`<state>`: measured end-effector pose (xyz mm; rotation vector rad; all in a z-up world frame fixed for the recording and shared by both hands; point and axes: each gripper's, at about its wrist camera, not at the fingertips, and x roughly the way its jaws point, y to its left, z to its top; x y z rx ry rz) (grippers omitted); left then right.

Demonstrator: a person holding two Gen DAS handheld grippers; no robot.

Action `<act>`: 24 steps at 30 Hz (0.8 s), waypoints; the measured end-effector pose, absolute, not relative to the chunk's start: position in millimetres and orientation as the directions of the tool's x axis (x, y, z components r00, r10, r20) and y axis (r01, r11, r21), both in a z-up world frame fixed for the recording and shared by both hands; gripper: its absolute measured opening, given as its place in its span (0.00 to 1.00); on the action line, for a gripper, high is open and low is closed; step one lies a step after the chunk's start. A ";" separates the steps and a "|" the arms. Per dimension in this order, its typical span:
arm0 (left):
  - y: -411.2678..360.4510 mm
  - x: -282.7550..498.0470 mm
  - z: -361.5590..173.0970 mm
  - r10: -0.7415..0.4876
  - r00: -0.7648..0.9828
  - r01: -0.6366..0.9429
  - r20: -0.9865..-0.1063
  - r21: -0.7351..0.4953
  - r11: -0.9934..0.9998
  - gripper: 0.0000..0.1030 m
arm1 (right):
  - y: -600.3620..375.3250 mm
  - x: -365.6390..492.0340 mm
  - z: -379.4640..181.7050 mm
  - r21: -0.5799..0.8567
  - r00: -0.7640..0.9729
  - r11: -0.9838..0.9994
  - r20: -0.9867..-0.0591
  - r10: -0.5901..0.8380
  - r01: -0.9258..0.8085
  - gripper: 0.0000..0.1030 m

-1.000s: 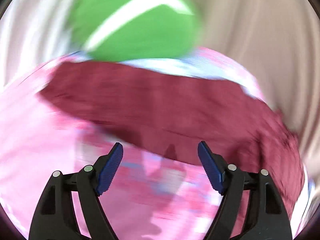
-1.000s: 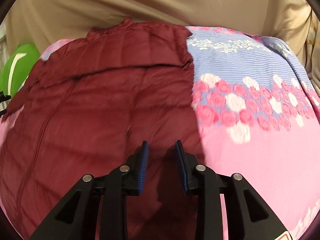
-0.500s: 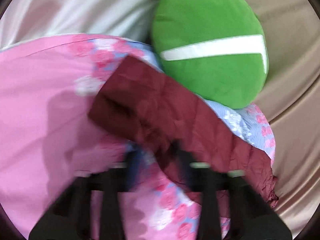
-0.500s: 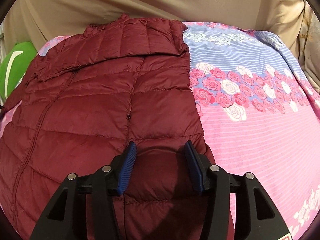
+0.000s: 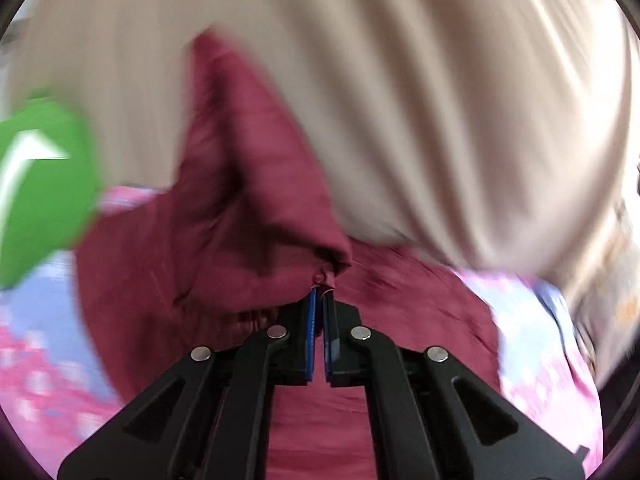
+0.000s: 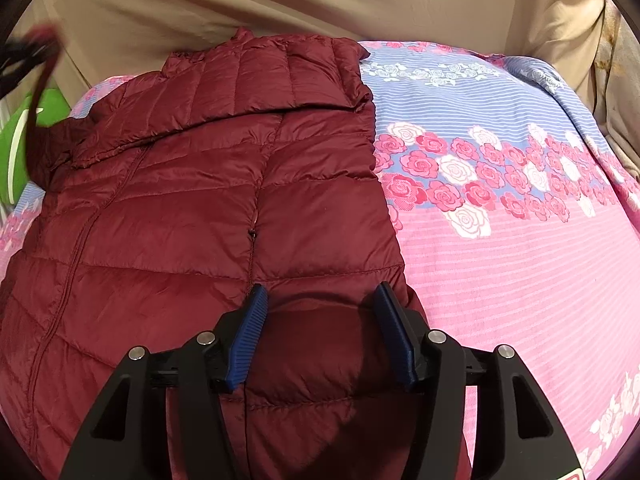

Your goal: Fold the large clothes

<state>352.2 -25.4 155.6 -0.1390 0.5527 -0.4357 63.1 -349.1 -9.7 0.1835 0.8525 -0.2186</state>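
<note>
Lying spread on the bed's floral pink and blue cover, the dark red quilted jacket is the landmark. The left tool is clenched on a pinch of jacket fabric, lifting a sleeve-like fold up before the beige drape behind the bed. The right tool hangs just over the jacket's near right edge, its jaws opening, with fabric below them but not pressed. A green cushion sits beyond the jacket's far left corner.
</note>
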 end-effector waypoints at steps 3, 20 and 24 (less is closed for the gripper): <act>-118.7 355.5 111.5 -0.473 0.671 0.440 -0.572 -0.207 0.874 0.13 | -349.5 61.7 -10.1 0.086 0.643 0.961 -0.758 -0.108 0.263 0.56; -54.4 308.8 57.3 -0.511 0.598 0.443 -0.618 -0.276 0.853 0.86 | -363.0 84.0 23.9 0.253 0.690 0.949 -0.722 0.056 0.188 0.65; 30.2 328.6 35.2 -0.473 0.597 0.252 -0.648 -0.408 0.877 0.86 | -367.0 129.2 44.3 0.326 0.695 0.934 -0.706 0.137 0.147 0.67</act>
